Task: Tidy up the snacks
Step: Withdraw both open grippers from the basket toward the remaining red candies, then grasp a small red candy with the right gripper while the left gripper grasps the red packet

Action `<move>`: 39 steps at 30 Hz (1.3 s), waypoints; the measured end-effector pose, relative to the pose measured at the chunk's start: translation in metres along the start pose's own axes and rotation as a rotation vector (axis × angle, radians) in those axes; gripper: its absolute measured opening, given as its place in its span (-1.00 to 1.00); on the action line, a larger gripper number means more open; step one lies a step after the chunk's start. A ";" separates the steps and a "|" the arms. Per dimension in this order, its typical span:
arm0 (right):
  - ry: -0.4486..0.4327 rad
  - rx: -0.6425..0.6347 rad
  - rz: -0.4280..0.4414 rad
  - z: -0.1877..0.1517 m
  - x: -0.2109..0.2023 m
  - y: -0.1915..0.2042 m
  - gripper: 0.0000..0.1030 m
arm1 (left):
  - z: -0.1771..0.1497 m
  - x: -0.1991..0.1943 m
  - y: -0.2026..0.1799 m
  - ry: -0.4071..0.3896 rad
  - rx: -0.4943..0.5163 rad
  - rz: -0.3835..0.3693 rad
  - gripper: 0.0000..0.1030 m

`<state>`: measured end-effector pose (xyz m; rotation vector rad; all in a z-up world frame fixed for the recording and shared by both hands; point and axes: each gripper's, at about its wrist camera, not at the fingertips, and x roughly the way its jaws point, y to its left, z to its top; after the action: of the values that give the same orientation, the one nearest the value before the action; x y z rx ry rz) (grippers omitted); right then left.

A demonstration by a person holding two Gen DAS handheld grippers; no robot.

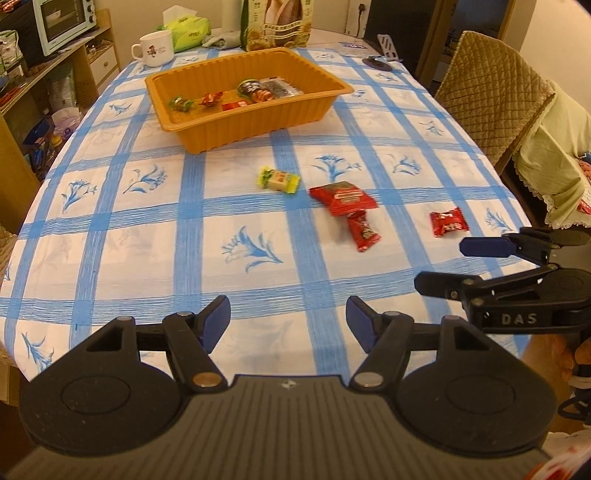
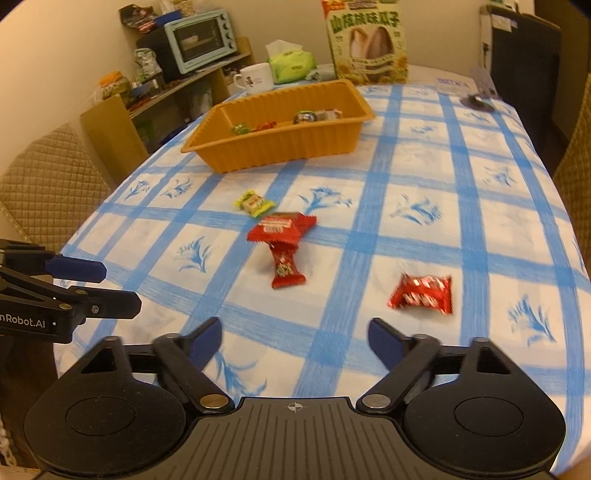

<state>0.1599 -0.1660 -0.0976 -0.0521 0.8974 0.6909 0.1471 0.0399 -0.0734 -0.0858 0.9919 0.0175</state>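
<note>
An orange tray (image 1: 258, 125) (image 2: 280, 144) stands at the far middle of the table with several wrapped snacks inside. On the blue-checked cloth lie a yellow-green candy (image 1: 279, 180) (image 2: 255, 202), a wide red packet (image 1: 341, 196) (image 2: 282, 227), a narrow red packet (image 1: 362, 230) (image 2: 286, 267) and a small red packet (image 1: 448, 221) (image 2: 421, 293). My left gripper (image 1: 288, 323) is open and empty near the table's front edge. My right gripper (image 2: 295, 341) is open and empty, just short of the small red packet; it also shows in the left wrist view (image 1: 439, 264).
A white mug (image 1: 155, 48), a green tissue pack (image 1: 188, 31) and a tall snack box (image 2: 367, 40) stand behind the tray. A padded chair (image 1: 495, 92) is on the right, another (image 2: 48, 184) on the left, a shelf with a toaster oven (image 2: 201, 38) beyond.
</note>
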 end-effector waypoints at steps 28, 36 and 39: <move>0.004 -0.088 -0.068 0.029 0.085 0.015 -0.61 | 0.025 0.037 0.040 0.036 0.026 -0.007 0.30; 0.030 -0.044 -0.072 0.017 0.064 0.007 -0.68 | 0.038 0.046 0.032 0.031 0.066 -0.042 0.30; 0.027 -0.007 -0.090 0.012 0.050 0.000 -0.68 | 0.044 0.051 0.024 0.028 0.088 -0.063 0.30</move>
<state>0.1894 -0.1362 -0.1268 -0.1076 0.9128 0.6108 0.2104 0.0662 -0.0936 -0.0363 1.0162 -0.0849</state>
